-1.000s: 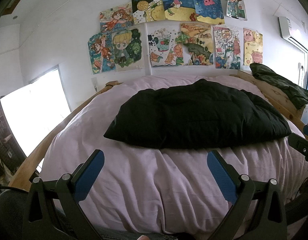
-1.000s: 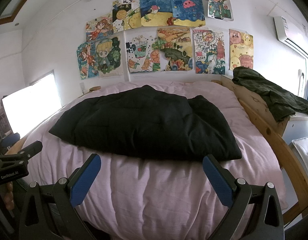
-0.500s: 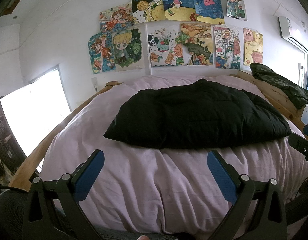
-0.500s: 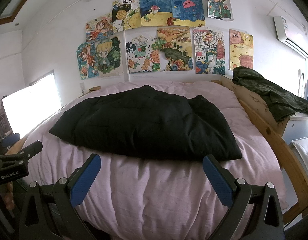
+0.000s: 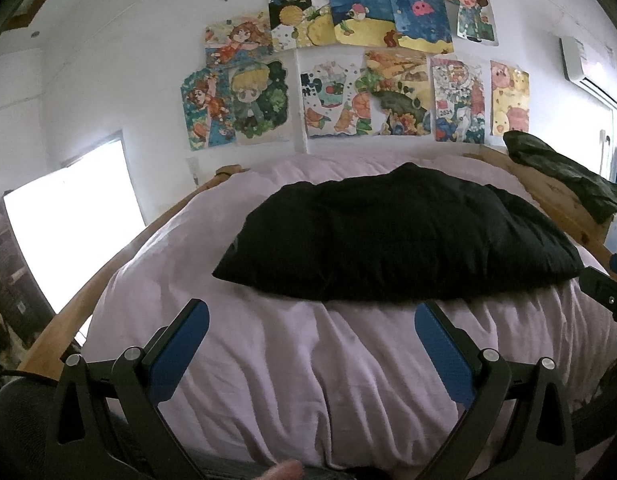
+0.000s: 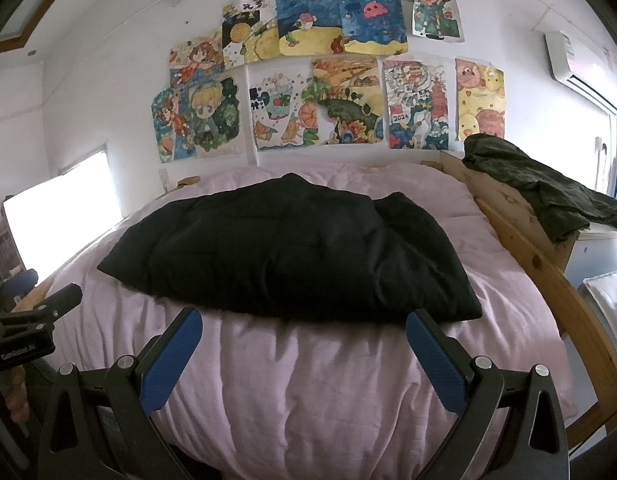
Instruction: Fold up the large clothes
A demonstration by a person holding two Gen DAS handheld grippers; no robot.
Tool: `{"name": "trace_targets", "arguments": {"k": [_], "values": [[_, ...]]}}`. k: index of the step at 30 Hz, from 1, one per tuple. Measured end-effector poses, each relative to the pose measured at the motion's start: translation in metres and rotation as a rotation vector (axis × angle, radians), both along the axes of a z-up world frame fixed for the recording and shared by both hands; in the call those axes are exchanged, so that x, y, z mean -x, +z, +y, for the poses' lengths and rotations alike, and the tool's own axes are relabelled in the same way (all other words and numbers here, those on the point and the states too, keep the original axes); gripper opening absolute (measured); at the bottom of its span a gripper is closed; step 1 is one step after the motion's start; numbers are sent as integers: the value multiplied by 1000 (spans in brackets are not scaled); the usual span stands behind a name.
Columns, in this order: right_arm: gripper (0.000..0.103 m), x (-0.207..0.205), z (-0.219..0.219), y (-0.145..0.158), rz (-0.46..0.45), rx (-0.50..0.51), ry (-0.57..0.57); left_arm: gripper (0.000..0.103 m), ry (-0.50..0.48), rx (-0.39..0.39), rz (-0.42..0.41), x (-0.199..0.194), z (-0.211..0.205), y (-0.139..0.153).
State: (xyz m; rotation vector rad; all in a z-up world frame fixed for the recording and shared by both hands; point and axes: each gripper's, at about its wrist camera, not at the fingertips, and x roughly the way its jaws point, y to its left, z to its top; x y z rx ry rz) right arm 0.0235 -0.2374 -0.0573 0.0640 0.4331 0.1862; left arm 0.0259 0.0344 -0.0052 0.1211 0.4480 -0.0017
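Note:
A large black padded garment lies folded in a flat bundle on the pale pink bed cover. My left gripper hovers open over the cover, just short of the garment's near edge, with nothing between its blue pads. My right gripper is also open and empty, its tips close to the garment's near edge toward its right end. Each view catches a bit of the other gripper at its side edge.
A wooden bed frame runs along the right side, with a dark green garment draped over its far corner. Drawings cover the wall behind the bed. A bright window is at left. A white pillow sits at right.

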Motion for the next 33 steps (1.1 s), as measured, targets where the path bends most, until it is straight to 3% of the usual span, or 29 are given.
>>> {"name": "trace_targets", "arguments": {"k": [33], "values": [[103,0,5,0,2,-2,-5,101,9,-4,3,0,3,-1]]}}
